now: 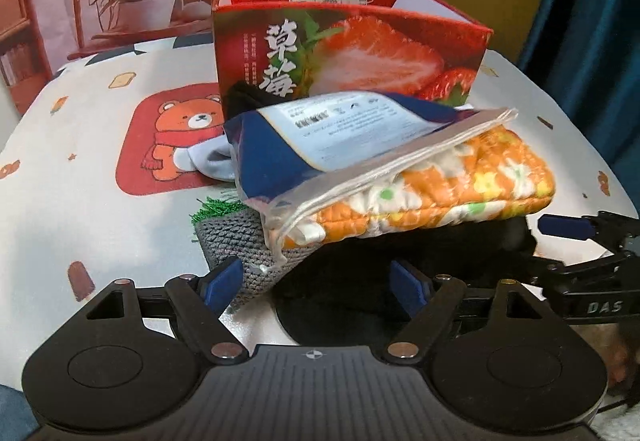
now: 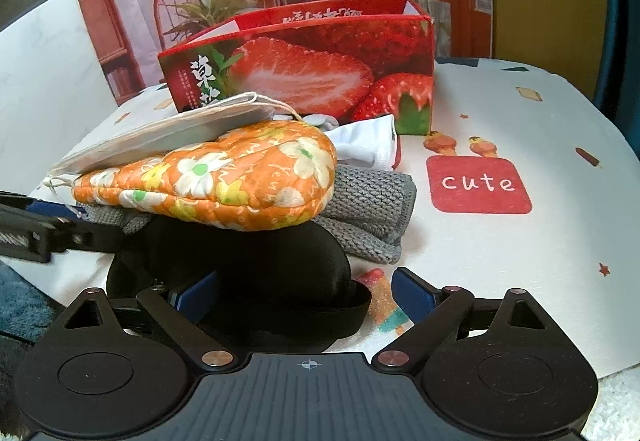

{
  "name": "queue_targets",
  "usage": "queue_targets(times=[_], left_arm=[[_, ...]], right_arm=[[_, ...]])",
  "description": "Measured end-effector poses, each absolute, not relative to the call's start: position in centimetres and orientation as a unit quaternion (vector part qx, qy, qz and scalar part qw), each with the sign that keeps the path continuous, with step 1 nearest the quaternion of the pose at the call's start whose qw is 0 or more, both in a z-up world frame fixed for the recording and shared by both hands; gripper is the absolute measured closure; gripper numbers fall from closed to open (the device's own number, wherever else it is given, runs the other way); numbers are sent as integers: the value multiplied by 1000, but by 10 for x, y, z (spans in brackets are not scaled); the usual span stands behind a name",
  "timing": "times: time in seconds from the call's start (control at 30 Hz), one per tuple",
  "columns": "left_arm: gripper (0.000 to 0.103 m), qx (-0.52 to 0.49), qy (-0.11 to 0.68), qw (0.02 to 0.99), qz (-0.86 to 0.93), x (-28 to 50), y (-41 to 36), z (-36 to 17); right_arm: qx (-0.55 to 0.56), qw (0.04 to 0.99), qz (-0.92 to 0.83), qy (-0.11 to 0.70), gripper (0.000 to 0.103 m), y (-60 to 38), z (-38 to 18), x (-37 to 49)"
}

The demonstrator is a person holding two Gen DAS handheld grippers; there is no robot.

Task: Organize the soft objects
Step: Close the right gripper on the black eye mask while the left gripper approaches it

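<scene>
A pile of soft things sits on the table (image 2: 520, 113), just in front of an open strawberry box (image 1: 352, 49). On top lies a clear bag (image 1: 360, 145) with a blue-and-white label, resting on an orange flowered mitt (image 2: 224, 177). Under the mitt are a grey knitted cloth (image 2: 372, 201) and a black cloth (image 2: 256, 261) (the black one is nearest the cameras). A white cloth (image 2: 368, 149) lies between the mitt and the box.

The left gripper (image 1: 316, 283) has its fingers spread wide at the near edge of the pile, holding nothing. The right gripper (image 2: 306, 295) is likewise wide open, with the black cloth between its fingers, not clamped.
</scene>
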State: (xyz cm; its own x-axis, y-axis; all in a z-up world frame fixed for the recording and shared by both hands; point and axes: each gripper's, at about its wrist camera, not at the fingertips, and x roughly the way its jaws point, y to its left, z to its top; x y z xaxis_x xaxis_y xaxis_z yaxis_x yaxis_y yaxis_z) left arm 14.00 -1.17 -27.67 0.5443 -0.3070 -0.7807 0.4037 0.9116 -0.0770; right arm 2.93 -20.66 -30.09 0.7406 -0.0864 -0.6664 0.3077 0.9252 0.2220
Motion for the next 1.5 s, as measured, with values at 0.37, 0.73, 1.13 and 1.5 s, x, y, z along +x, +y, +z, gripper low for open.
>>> queue_targets(times=[0.37, 0.73, 1.13, 1.5], left_arm=[[21, 4, 468, 867, -174, 144, 8, -303], [16, 33, 464, 868, -176, 142, -3, -308], [12, 66, 461, 867, -175, 140, -11, -311], [12, 68, 461, 867, -174, 140, -12, -311]], right_arm=[[166, 917, -102, 348, 14, -207, -304, 31], [190, 906, -94, 366, 16, -211, -312, 33], [195, 904, -88, 371, 13, -214, -318, 37], [212, 906, -81, 358, 19, -220, -319, 36]])
